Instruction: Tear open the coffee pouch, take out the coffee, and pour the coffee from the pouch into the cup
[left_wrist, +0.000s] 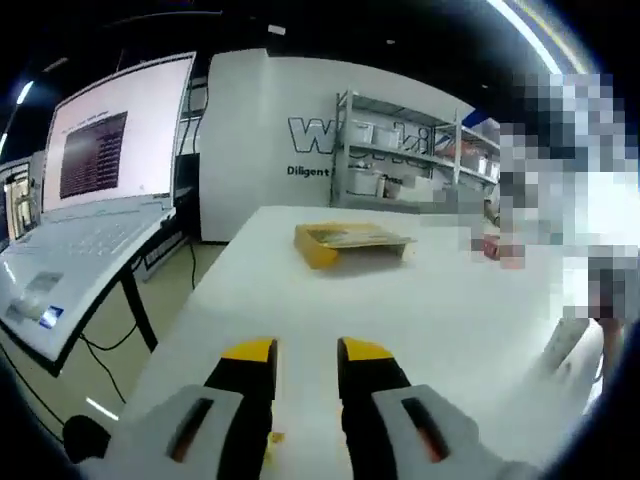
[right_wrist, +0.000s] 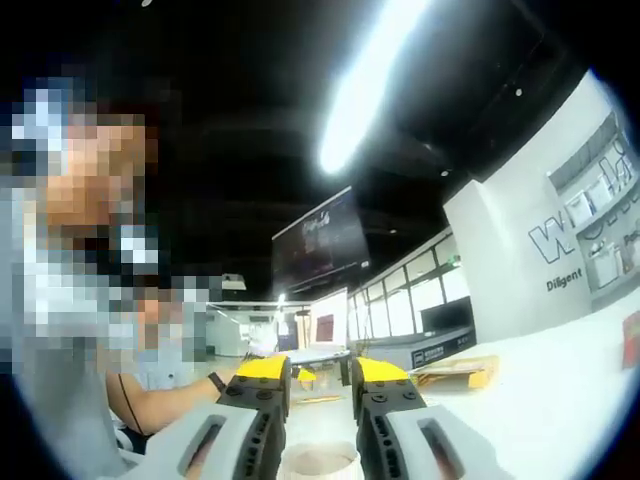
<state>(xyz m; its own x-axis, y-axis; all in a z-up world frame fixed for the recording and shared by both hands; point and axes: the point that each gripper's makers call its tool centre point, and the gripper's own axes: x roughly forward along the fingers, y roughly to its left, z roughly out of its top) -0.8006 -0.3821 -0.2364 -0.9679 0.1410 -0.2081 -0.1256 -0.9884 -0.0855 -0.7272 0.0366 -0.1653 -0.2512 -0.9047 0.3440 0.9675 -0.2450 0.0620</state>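
Two grippers with nothing between their jaws, over a white table with a yellow pouch box and a cup.

Ahead of the left gripper (left_wrist: 305, 352), well beyond its yellow fingertips (left_wrist: 250, 350), a flat yellow box of pouches (left_wrist: 348, 242) lies on the white table (left_wrist: 420, 310); its jaws stand parted with only bare tabletop showing in the gap. In the right gripper view, a white cup (right_wrist: 318, 461) sits just below and between the right gripper (right_wrist: 320, 372) jaws, which are likewise spread and hold nothing; the same yellow box (right_wrist: 458, 371) lies off to the right of its fingers. Left of the left gripper, an open laptop (left_wrist: 95, 215) stands on a stand, and metal shelving (left_wrist: 415, 150) rises behind the box.
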